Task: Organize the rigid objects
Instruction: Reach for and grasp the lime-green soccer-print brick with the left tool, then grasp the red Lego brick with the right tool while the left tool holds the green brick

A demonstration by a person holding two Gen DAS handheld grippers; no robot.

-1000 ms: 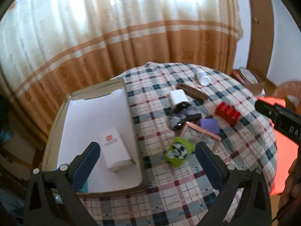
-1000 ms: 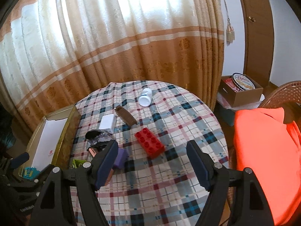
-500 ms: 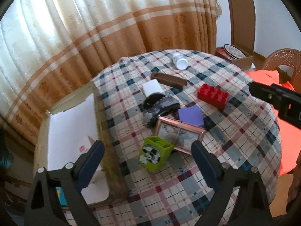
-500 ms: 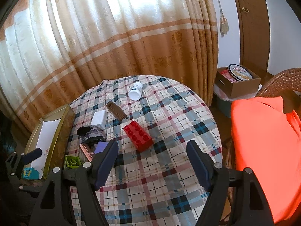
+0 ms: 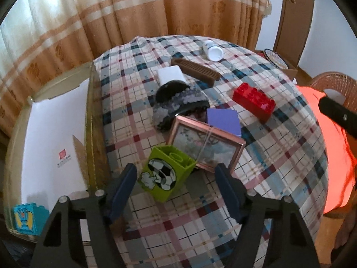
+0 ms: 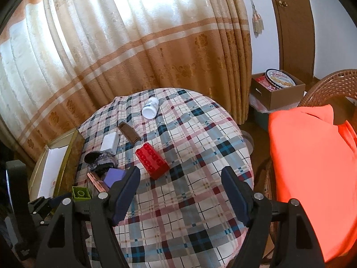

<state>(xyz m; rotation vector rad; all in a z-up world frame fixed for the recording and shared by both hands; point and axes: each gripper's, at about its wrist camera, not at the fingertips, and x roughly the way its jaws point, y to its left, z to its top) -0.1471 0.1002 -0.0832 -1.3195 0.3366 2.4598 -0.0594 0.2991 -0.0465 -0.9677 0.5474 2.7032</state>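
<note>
My left gripper (image 5: 176, 178) is open, its fingers on either side of a green football-print block (image 5: 166, 176), just short of it. Behind the block lie a copper picture frame (image 5: 207, 144), a purple box (image 5: 223, 121), a dark furry hair clip (image 5: 180, 103), a white box (image 5: 171, 74), a brown comb (image 5: 196, 69), a red brick (image 5: 253, 101) and a white bottle (image 5: 213, 50). My right gripper (image 6: 180, 188) is open and empty above the plaid table (image 6: 200, 196), near the red brick (image 6: 152, 159).
An open gold-rimmed box (image 5: 53, 134) with white lining stands left of the table and holds a blue block (image 5: 29, 220). An orange cloth (image 6: 312, 178) lies over a wicker chair on the right. A cardboard box with a cookie tin (image 6: 279, 80) sits on the floor.
My left gripper has swung right from over the gold box and come down close to the green block. My right gripper has drifted slightly back; the table objects look farther.
</note>
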